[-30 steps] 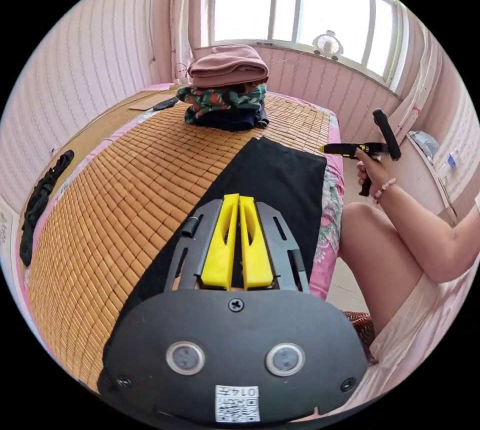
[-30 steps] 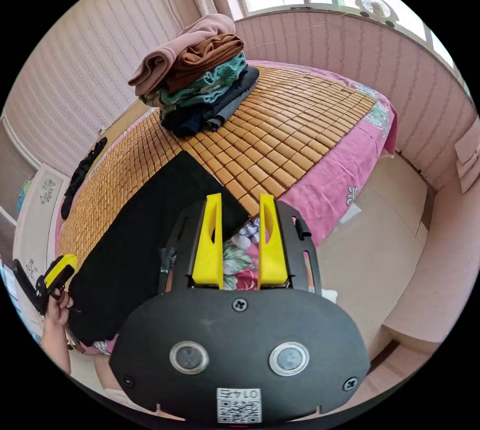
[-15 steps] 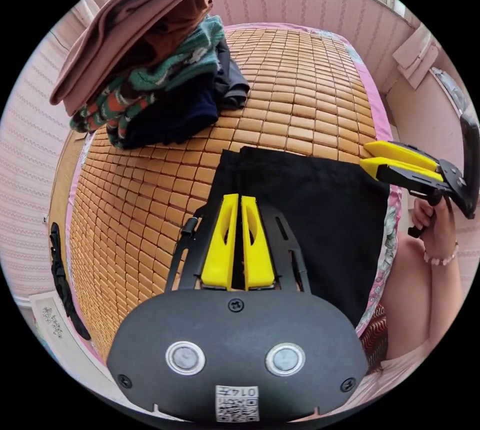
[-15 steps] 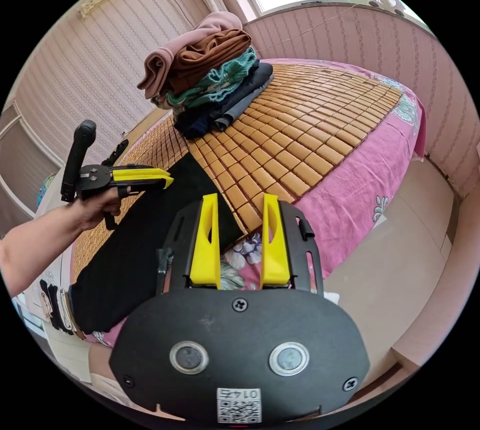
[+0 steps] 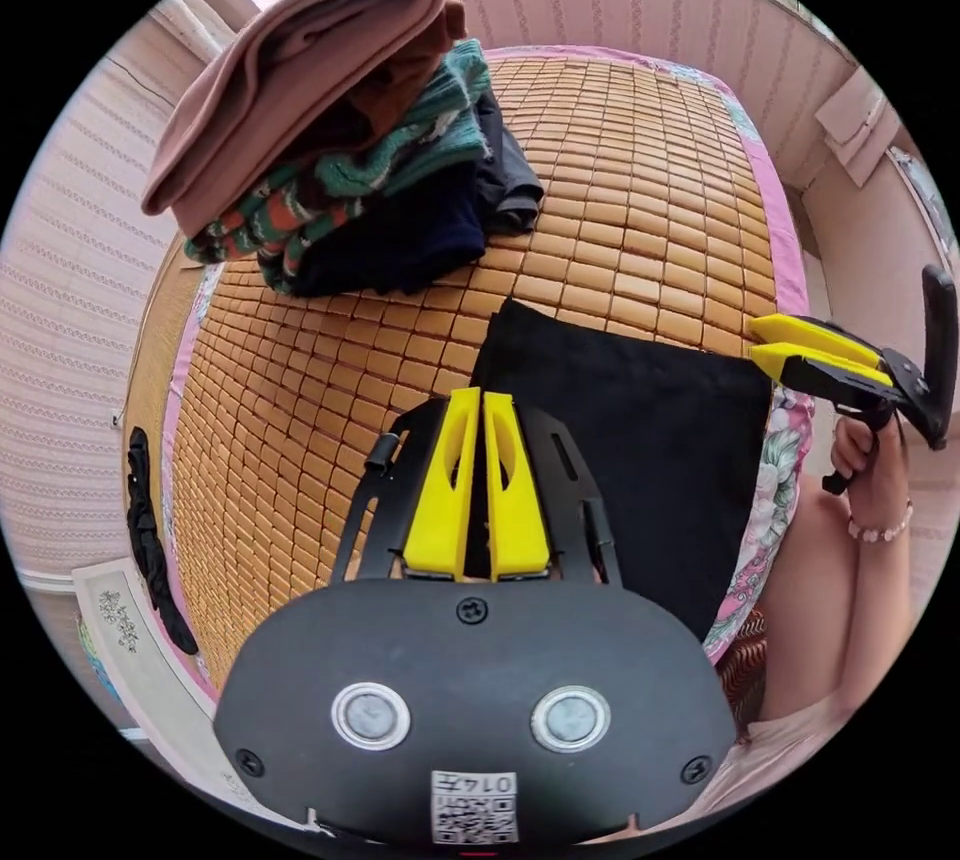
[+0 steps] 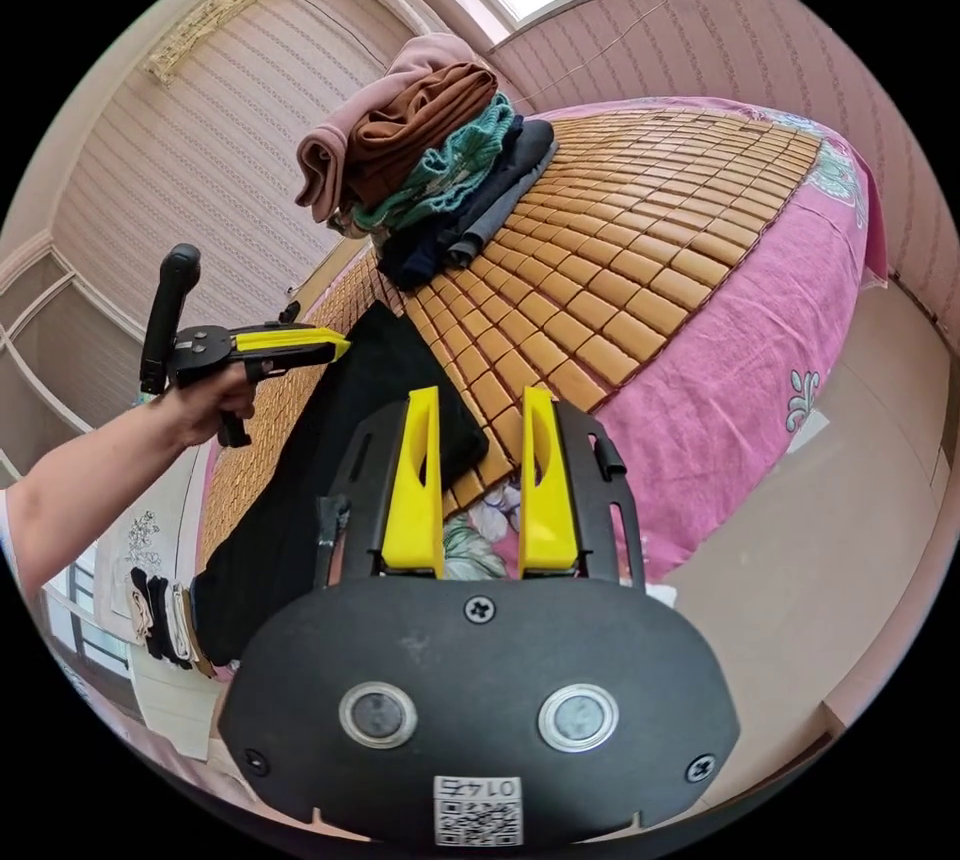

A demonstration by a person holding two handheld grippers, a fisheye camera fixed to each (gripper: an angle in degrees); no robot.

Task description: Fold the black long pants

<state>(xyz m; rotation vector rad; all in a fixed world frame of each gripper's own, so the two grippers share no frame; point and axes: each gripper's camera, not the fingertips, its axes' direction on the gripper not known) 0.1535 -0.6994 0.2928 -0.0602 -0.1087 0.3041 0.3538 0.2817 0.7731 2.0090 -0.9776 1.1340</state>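
The black pants [image 5: 640,440] lay flat on the bamboo mat [image 5: 620,190] of the bed, along the edge nearest the person, already folded into a long strip. One end reached toward the stack of folded clothes [image 5: 350,150]; the other ran off toward the pink sheet [image 6: 740,300] at the bed's side.

The main risk, as I judged it, was a poor grab. The left gripper [image 5: 478,410] had its fingers nearly together with only a thin slit between them, hovering over the pants near their far end. Whether any cloth was pinched there I could not tell. If it lifted without cloth between the fingers, the fold would drag unevenly. The slick mat could also let the strip slide rather than bend. The stack stood close to the pants' end, so a wide swing could knock it.

The right gripper [image 6: 480,445] had its fingers clearly apart and held nothing, poised above the near corner of the pants at the bed's edge. In the left gripper view its fingers looked close together, but from the side. If it closed too far out it would catch the sheet instead.
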